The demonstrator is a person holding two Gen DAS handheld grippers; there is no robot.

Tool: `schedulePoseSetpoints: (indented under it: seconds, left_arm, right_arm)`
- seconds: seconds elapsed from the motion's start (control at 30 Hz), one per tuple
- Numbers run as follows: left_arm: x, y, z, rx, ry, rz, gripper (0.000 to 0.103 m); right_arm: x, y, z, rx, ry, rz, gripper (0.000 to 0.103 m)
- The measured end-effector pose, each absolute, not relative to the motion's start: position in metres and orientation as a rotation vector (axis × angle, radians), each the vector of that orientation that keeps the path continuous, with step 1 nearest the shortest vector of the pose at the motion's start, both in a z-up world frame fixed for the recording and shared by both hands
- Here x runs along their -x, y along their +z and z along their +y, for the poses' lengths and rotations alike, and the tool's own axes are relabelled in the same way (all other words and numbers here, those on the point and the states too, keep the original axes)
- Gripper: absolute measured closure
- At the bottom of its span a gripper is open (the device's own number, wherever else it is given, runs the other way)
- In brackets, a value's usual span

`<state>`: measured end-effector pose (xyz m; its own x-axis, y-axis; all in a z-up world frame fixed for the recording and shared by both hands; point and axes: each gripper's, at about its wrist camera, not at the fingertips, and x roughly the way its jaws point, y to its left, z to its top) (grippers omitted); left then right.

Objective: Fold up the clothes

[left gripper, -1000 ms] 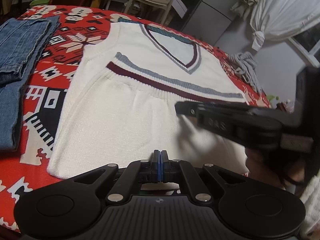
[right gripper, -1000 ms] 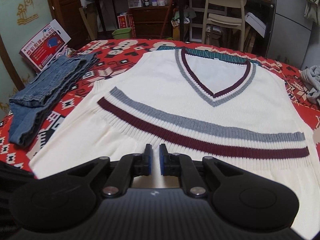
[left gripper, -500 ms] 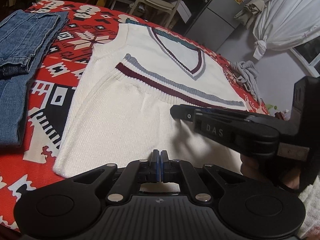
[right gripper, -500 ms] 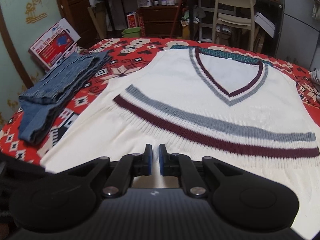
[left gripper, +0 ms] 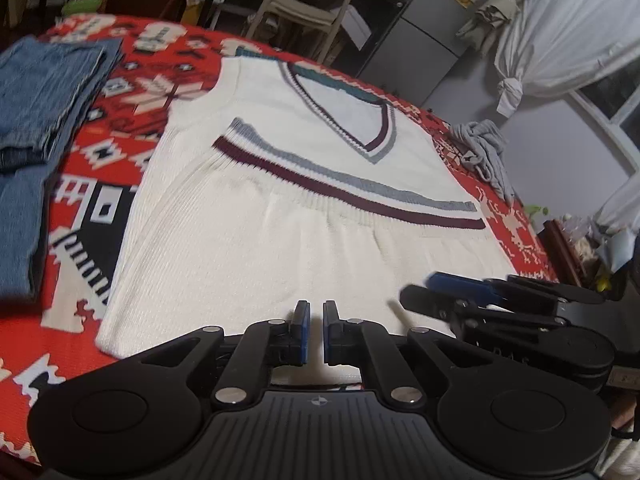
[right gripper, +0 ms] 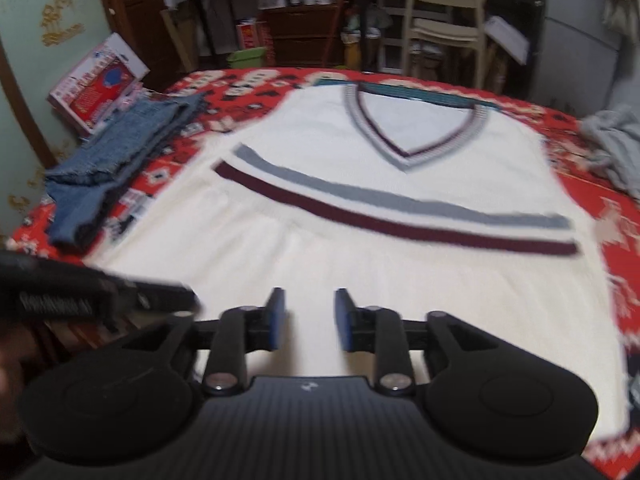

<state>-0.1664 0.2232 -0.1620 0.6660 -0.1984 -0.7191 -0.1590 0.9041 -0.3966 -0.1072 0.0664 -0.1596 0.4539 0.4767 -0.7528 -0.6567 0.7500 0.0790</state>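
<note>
A white knit V-neck vest (left gripper: 280, 248) (right gripper: 380, 280) lies flat on the red patterned cover, its lower part folded up so the maroon and grey hem stripes cross the chest. My left gripper (left gripper: 316, 320) hovers at the vest's near folded edge; its jaws are opening, a narrow gap between the blue pads, no cloth pinched. My right gripper (right gripper: 310, 306) is beside it over the same edge, jaws opening wider, nothing between them. The right gripper (left gripper: 424, 300) shows low at the right in the left wrist view. At the left edge of the right wrist view, the left gripper (right gripper: 176, 300) is blurred.
Folded blue jeans (left gripper: 40, 120) (right gripper: 112, 168) lie left of the vest. A crumpled grey garment (left gripper: 484, 148) (right gripper: 616, 140) sits at the right edge of the red cover (left gripper: 100, 152). A chair (right gripper: 444, 20), shelves and a red box (right gripper: 96, 88) stand beyond.
Both grippers were shut at the vest's near edge and their jaws have now parted. The right gripper has drawn back toward the lower right in the left wrist view.
</note>
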Motion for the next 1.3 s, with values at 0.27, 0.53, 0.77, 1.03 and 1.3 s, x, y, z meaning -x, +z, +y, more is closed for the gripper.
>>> schedulePoseSetpoints:
  seconds: [0.27, 0.53, 0.77, 1.03, 1.3]
  left_arm:
    - [0.158, -0.163, 0.192, 0.304, 0.003, 0.869, 0.066]
    - [0.154, -0.164, 0.185, 0.319, 0.001, 0.862, 0.042]
    - [0.149, -0.166, 0.173, 0.280, -0.009, 0.862, 0.024]
    - [0.142, -0.169, 0.158, 0.222, 0.032, 0.862, 0.011]
    - [0.131, -0.173, 0.141, 0.162, 0.075, 0.905, 0.000]
  right_arm:
    - [0.114, -0.172, 0.035, 0.234, 0.591, 0.834, 0.034]
    - [0.115, -0.178, 0.024, 0.237, 0.510, 0.765, 0.004]
    - [0.100, -0.176, -0.005, 0.146, 0.447, 0.797, 0.001]
    - [0.082, -0.188, -0.030, 0.133, 0.364, 0.860, 0.001]
    - [0.089, -0.192, -0.027, 0.127, 0.323, 0.824, 0.001]
